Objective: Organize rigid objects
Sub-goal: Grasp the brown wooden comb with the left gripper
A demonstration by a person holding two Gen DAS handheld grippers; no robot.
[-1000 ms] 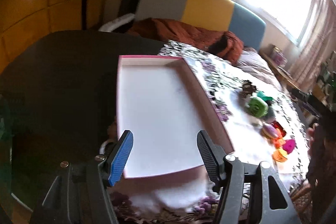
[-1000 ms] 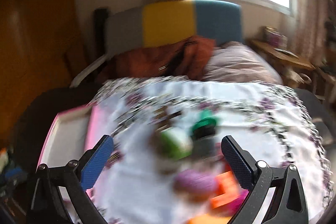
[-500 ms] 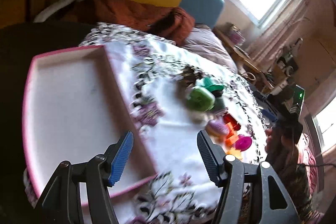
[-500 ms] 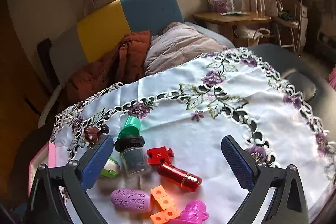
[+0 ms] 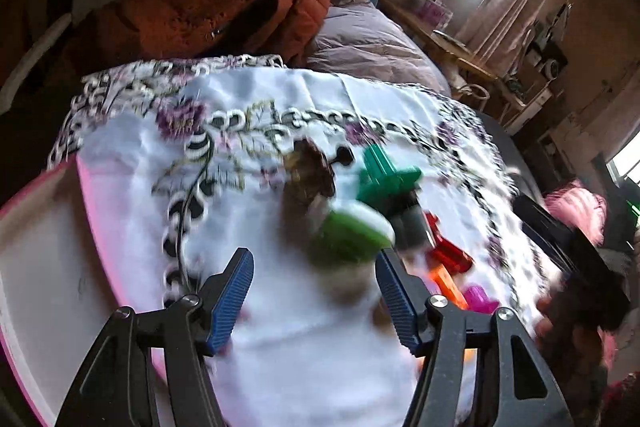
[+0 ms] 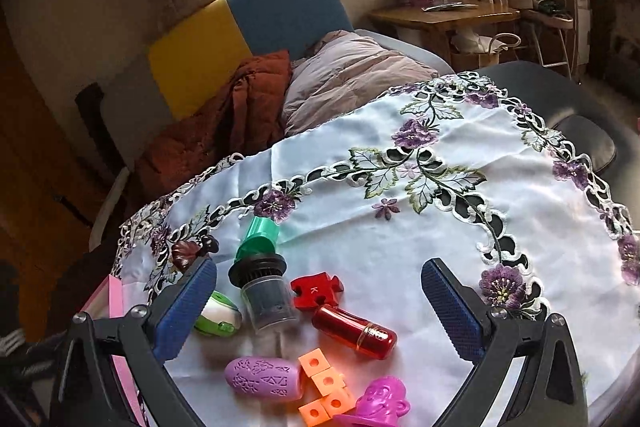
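Observation:
Small toys lie in a cluster on the embroidered tablecloth [image 6: 400, 235]. In the right wrist view I see a green-and-black cylinder [image 6: 262, 283], a red puzzle piece [image 6: 316, 289], a red capsule [image 6: 354, 331], a purple oval [image 6: 262, 379], orange cubes [image 6: 324, 383], a magenta figure [image 6: 382, 403], a green-white piece [image 6: 218, 319] and a brown piece [image 6: 186, 253]. My right gripper [image 6: 320, 307] hovers open above them, holding nothing. My left gripper [image 5: 314, 293] is open and empty, just short of the blurred green piece [image 5: 352, 235]. The pink-rimmed white tray [image 5: 44, 291] lies at the left.
A couch with yellow and blue cushions [image 6: 240, 27], an orange jacket [image 5: 208, 19] and a grey quilt [image 6: 348, 75] stands behind the table. A wooden side table [image 6: 444, 17] is at the back right. A person's hand [image 5: 568, 331] shows at the right edge.
My left gripper has swung right, from over the white tray to the toy cluster. The right gripper shifted right and settled over the toys, and its picture has sharpened.

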